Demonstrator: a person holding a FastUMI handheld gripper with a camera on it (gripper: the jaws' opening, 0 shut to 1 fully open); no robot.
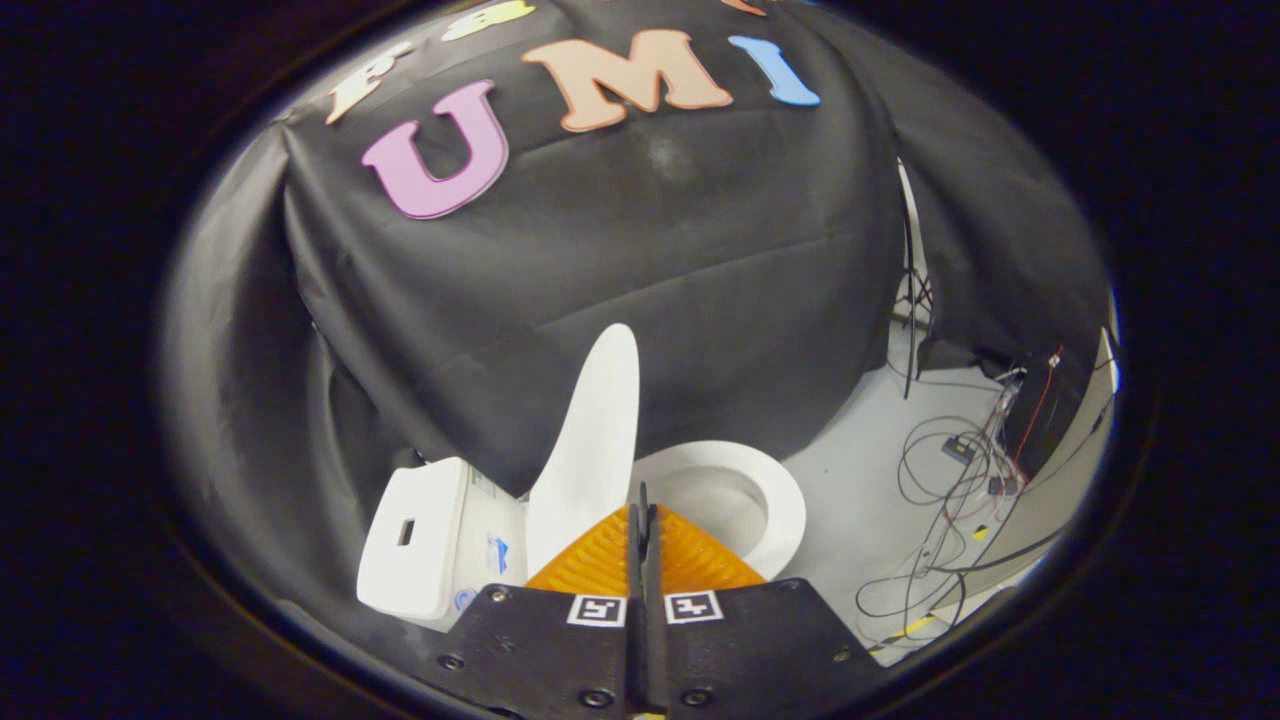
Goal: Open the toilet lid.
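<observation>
A white toilet stands just ahead of me on the pale floor. Its lid (592,440) is raised and stands nearly upright, leaning toward the tank (420,540) behind it. The seat ring (775,490) and the bowl inside it are uncovered. My gripper (642,520) is shut, its two fingers pressed together with nothing between them. The fingertips sit in front of the lid's lower edge and over the near rim of the seat, apart from the lid.
Black cloth walls close in behind and beside the toilet. Loose cables (950,480) and small devices lie on the floor beyond the bowl. A thin stand leg (912,290) rises at the gap between the cloth walls.
</observation>
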